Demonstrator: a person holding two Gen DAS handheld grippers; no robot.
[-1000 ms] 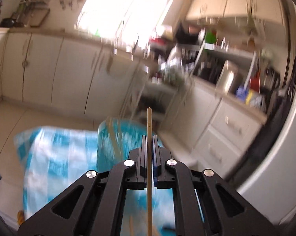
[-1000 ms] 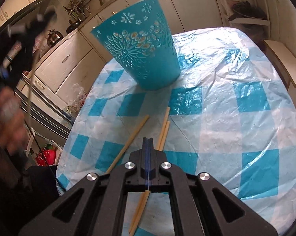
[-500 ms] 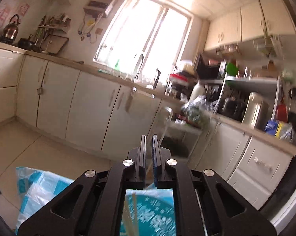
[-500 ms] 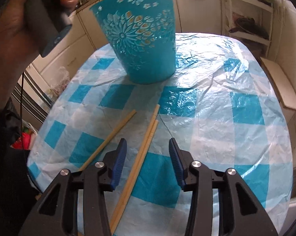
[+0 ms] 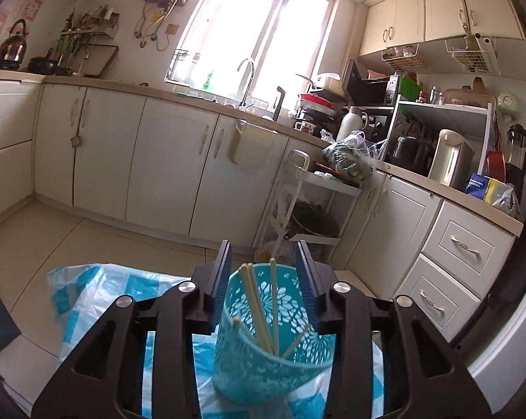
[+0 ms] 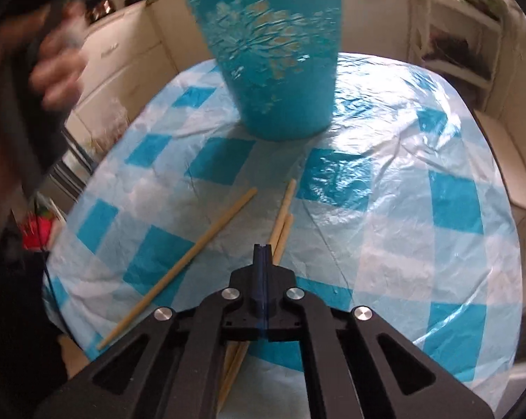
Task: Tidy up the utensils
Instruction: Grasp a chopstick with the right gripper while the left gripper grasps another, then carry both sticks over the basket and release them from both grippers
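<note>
A turquoise plastic bucket-shaped holder point(image 5: 273, 335), its wall pierced with a lacy flower pattern, stands upright on a round table covered by a crinkled, glossy blue-and-white checked plastic cloth point(image 6: 395, 230). The left wrist view looks down into the holder's open mouth: several thin, pale wooden chopsticks point(image 5: 259, 310) lean inside it, their tips rising past the rim. The left gripper point(image 5: 263, 265) hovers just above the holder, its black fingers with ribbed blue pads opening, nothing pressed between them. Behind the holder, this view alone shows cream kitchen cabinets, a bright window and a cluttered counter.

The right wrist view shows the holder from outside and what lies in front of it: one loose chopstick point(image 6: 182, 265) lying slantwise on the cloth, and a pair of chopsticks point(image 6: 284, 216) side by side, nearer the right gripper point(image 6: 263, 262). Its fingers are pressed together on that pair. To the holder's left a blurred hand point(image 6: 53, 66) grips a dark handle.
</note>
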